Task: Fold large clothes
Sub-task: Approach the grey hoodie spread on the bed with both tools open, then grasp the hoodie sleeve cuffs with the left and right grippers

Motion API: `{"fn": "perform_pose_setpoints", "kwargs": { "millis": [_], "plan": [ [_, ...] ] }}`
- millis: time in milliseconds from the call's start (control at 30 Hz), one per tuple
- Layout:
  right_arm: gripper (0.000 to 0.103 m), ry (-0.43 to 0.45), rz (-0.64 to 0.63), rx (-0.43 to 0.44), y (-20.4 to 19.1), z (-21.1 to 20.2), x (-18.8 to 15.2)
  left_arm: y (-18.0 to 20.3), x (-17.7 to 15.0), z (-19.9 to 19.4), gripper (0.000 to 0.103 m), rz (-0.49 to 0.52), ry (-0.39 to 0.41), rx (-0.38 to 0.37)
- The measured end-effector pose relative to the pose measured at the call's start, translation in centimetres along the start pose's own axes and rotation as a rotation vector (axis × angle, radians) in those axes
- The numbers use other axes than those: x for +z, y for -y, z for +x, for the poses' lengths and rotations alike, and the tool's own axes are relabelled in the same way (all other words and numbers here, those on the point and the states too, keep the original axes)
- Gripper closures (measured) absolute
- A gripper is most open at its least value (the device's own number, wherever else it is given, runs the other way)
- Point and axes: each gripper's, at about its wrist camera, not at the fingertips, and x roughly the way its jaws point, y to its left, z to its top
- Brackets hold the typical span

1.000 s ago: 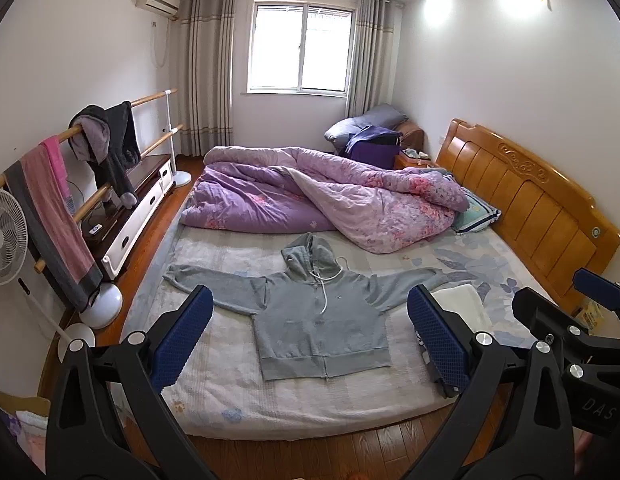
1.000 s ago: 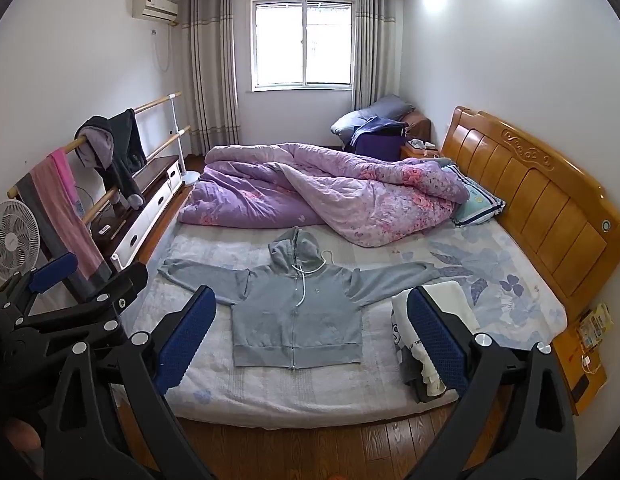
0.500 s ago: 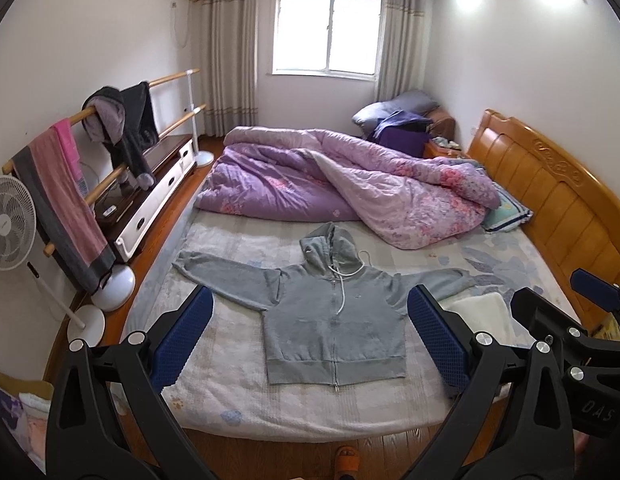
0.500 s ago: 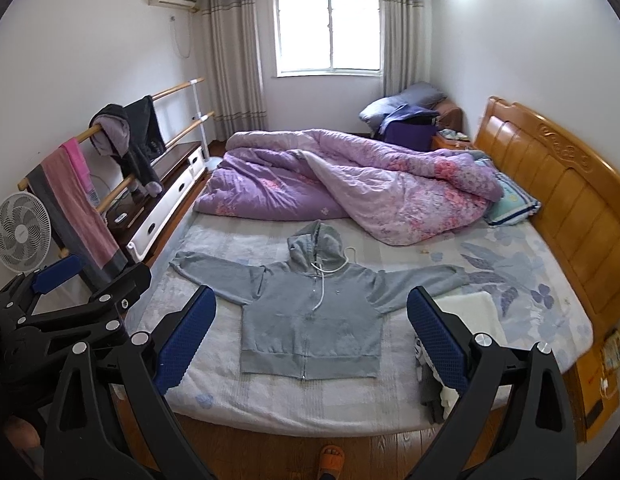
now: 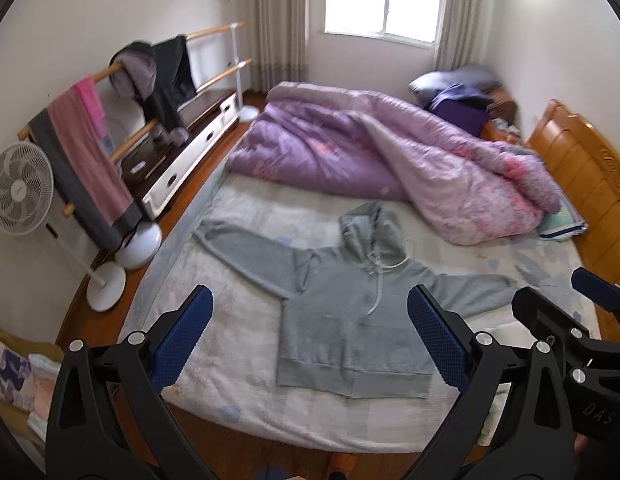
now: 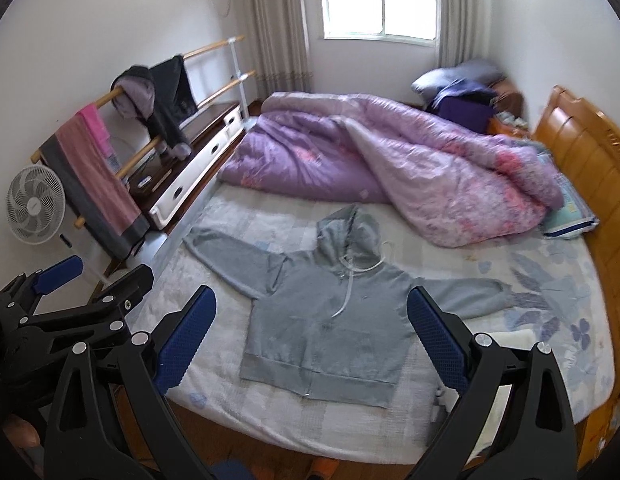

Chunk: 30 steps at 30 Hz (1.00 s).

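Observation:
A grey zip hoodie [image 5: 350,312] lies flat, front up, on the bed [image 5: 237,364] with both sleeves spread out and the hood pointing to the far side; it also shows in the right wrist view [image 6: 330,320]. My left gripper [image 5: 310,332] is open and empty, held above the bed's near edge in front of the hoodie. My right gripper [image 6: 310,332] is open and empty too, at about the same distance. The right gripper shows at the right edge of the left wrist view [image 5: 570,320], and the left gripper at the left edge of the right wrist view [image 6: 69,292].
A bunched purple quilt [image 5: 390,152] fills the far half of the bed. A wooden headboard [image 5: 590,184] is on the right. A clothes rack with hanging garments [image 5: 109,132], a fan [image 5: 19,188] and a low cabinet [image 5: 181,152] stand on the left. Folded white cloth [image 6: 522,340] lies at the bed's near right.
Both grippers have moved closer to the bed and tilted down, so the hoodie looks larger and the ceiling has left the view. Both stay open.

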Motion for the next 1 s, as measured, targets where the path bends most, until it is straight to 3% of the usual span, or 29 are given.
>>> {"fn": "perform_pose_setpoints", "kwargs": {
  "millis": [100,200,400,533,633,867,1000],
  "plan": [
    [0.01,-0.046,-0.012,0.03,-1.7,3.8,1.3,-2.1,0.8,3.4,0.005,-0.027,-0.046,0.015],
    [0.01,-0.093,-0.009,0.038,-3.5,7.8,2.7,-4.9,1.8,7.7,0.005,-0.054,-0.105,-0.026],
    [0.01,-0.19,0.019,-0.016,-7.2,16.4,4.9,-11.4,4.7,18.3,0.005,-0.088,-0.214,-0.134],
    [0.01,-0.25,0.045,-0.049,-8.6,22.5,5.4,-17.3,6.1,25.4,0.005,-0.168,-0.251,-0.128],
    [0.01,-0.286,0.077,-0.065,-8.6,27.1,5.0,-22.1,6.2,31.3,0.005,-0.236,-0.279,-0.09],
    [0.01,-0.371,0.129,-0.13,-7.4,38.4,3.2,-33.7,3.1,45.5,0.005,-0.519,-0.321,-0.066],
    [0.01,-0.397,0.146,-0.142,-5.7,43.5,1.7,-37.8,1.3,52.7,0.005,-0.663,-0.326,-0.074]
  ]
}}
